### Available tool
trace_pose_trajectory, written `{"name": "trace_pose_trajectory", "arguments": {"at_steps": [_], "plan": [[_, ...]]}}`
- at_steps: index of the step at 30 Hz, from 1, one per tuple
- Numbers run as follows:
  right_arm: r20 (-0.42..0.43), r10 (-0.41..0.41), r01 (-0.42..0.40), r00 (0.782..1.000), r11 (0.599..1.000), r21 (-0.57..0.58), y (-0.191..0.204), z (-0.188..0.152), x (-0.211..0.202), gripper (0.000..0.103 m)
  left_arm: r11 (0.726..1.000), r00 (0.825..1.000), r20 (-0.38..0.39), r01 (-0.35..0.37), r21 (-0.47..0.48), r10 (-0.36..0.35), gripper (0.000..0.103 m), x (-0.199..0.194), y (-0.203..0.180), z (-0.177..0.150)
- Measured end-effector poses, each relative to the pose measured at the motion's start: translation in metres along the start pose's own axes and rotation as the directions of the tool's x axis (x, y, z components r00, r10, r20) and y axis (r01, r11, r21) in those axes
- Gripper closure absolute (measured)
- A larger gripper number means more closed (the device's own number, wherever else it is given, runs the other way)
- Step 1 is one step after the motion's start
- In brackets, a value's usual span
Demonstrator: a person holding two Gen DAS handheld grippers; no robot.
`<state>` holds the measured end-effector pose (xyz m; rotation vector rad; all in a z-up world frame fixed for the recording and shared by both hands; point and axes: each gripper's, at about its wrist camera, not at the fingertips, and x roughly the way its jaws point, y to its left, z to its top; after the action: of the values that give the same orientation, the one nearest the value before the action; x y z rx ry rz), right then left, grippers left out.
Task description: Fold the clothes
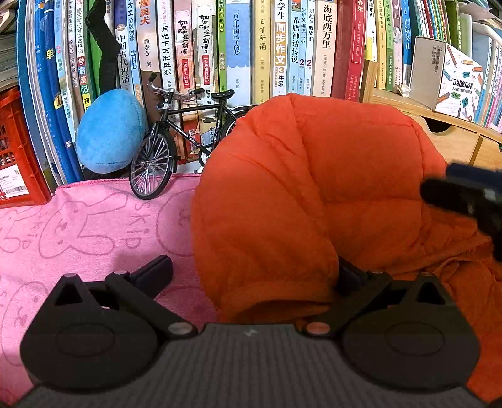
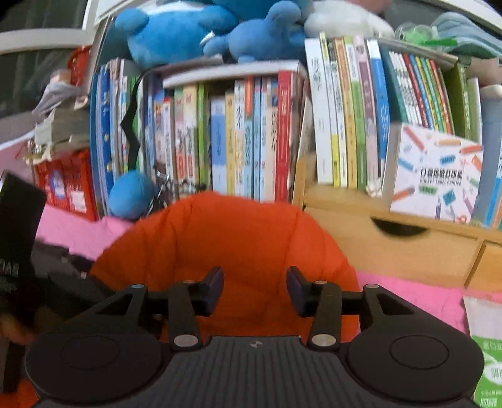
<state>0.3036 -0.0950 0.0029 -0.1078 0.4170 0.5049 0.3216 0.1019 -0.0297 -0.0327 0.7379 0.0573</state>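
Garment: an orange puffer jacket (image 1: pixel 313 194) lies on the pink towel (image 1: pixel 94 226), bulged up in a rounded hump, one edge rolled over at the near side.
Progress: it looks doubled over at least once but is still puffy and uneven; whether this is a half-made fold or a nearly finished bundle, I can't say.
Left gripper (image 1: pixel 251 273): fingers spread wide, straddling the rolled edge at 6 o'clock; not closed on it.
Right gripper (image 2: pixel 254 287): fingers apart with nothing between them, hovering over the jacket's near side.
Towel writing: "SKIP" among cartoon outlines.
Box at 2 o'clock (image 1: pixel 451 81): "POCKET LABEL PRINTER".
Book spine (image 1: pixel 326 28): "海底两万里"; others at 12 o'clock read "同步作文" and "希腊神话传说".
Model bicycle (image 1: pixel 178 141): lettering too small to read.
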Motion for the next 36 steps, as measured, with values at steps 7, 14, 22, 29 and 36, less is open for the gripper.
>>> {"name": "trace_pose_trajectory", "arguments": {"at_steps": [7,14,22,29,36], "plan": [[-0.073,0.045,-0.041,0.996,0.998,0.050,-0.002,0.010,0.043,0.058,1.000,1.000,0.002,0.001,-0.001,-0.001,0.000,0.000,0.000,0.000],[-0.234,0.014,-0.013,0.972,1.000,0.009,0.002,0.007,0.099,0.055,1.000,1.000,0.003,0.001,-0.002,-0.001,0.000,0.000,-0.001,0.000],[-0.098,0.118,-0.126,0.988,0.989,-0.081,0.019,0.036,0.077,0.052,1.000,1.000,0.005,0.002,-0.004,-0.002,0.000,-0.001,-0.001,0.001],[-0.244,0.147,-0.183,0.959,0.974,-0.132,0.041,0.033,0.129,0.050,1.000,1.000,0.007,0.007,-0.010,-0.007,0.000,-0.004,0.001,0.006],[-0.215,0.167,-0.182,0.962,0.982,-0.053,0.026,0.032,0.109,0.046,0.991,0.995,0.081,0.061,-0.117,-0.052,0.001,-0.015,0.018,0.003]]}}
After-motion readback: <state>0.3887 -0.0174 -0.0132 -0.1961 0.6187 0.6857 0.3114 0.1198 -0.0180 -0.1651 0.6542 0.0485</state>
